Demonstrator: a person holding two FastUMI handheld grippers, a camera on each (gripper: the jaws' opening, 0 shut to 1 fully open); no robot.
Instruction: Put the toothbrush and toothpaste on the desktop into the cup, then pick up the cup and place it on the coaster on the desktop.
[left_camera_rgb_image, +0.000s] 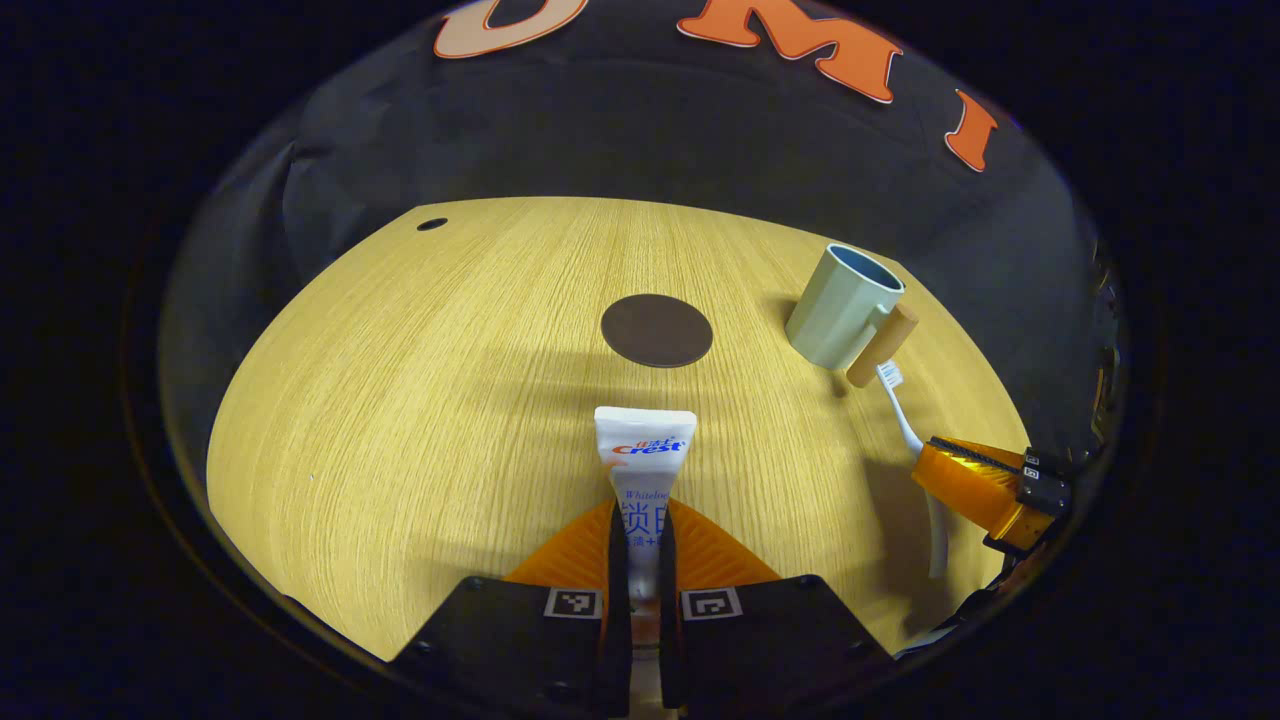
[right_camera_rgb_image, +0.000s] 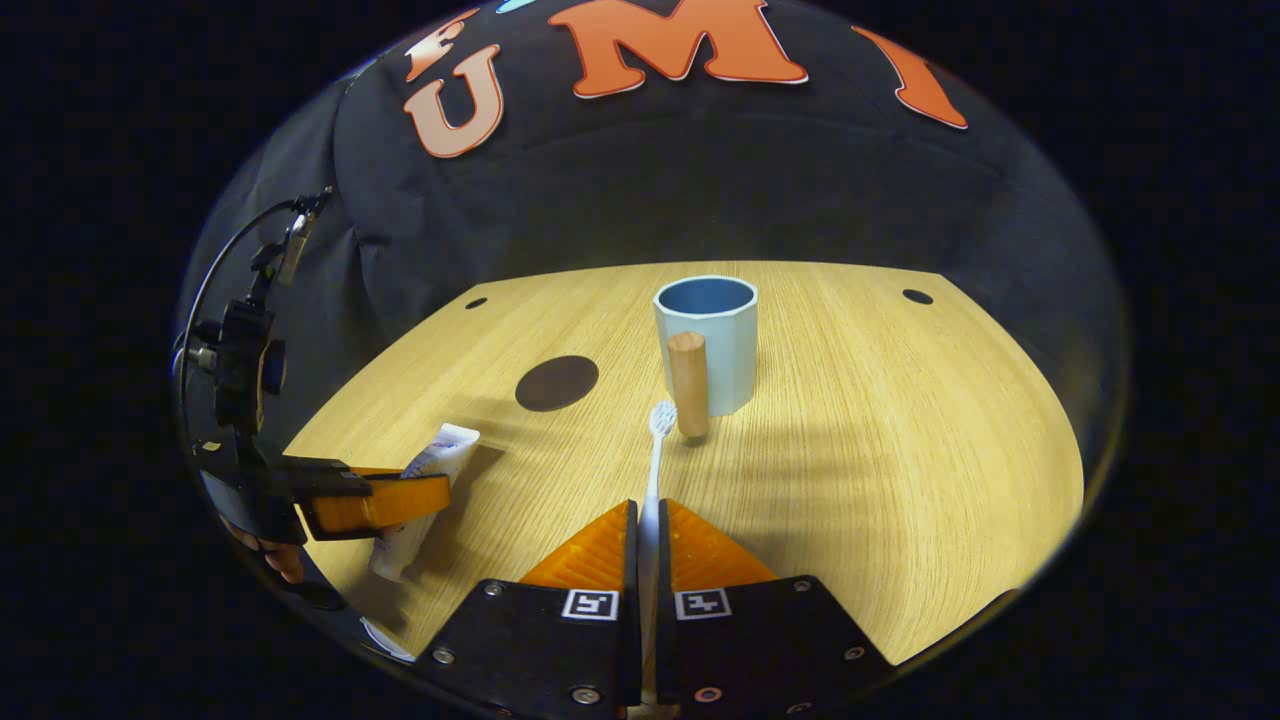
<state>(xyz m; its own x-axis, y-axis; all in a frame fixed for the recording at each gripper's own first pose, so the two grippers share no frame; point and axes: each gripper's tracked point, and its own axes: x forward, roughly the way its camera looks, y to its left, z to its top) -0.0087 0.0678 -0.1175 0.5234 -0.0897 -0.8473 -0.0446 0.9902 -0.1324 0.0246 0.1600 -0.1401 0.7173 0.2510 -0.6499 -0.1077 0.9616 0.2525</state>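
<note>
My left gripper (left_camera_rgb_image: 640, 545) is shut on a white toothpaste tube (left_camera_rgb_image: 643, 460), whose flat end points away over the wooden desktop (left_camera_rgb_image: 400, 400). My right gripper (right_camera_rgb_image: 650, 535) is shut on the handle of a white toothbrush (right_camera_rgb_image: 656, 450), bristle head forward, close to the cup. The pale green cup (right_camera_rgb_image: 715, 340) with a blue inside and a wooden peg handle (right_camera_rgb_image: 688, 385) stands upright just beyond the brush head. A dark round coaster (left_camera_rgb_image: 657, 330) lies flat to the cup's left, bare. The right gripper (left_camera_rgb_image: 985, 485) with the toothbrush (left_camera_rgb_image: 900, 410) appears at the right of the left gripper view, near the cup (left_camera_rgb_image: 843, 305).
In the right gripper view the left gripper (right_camera_rgb_image: 385, 500) holds the toothpaste (right_camera_rgb_image: 425, 480) at lower left, with a camera rig and cable (right_camera_rgb_image: 245, 340) above it. Small dark holes (right_camera_rgb_image: 917, 297) sit near the desktop's far corners. The black cloth wall stands close behind the table.
</note>
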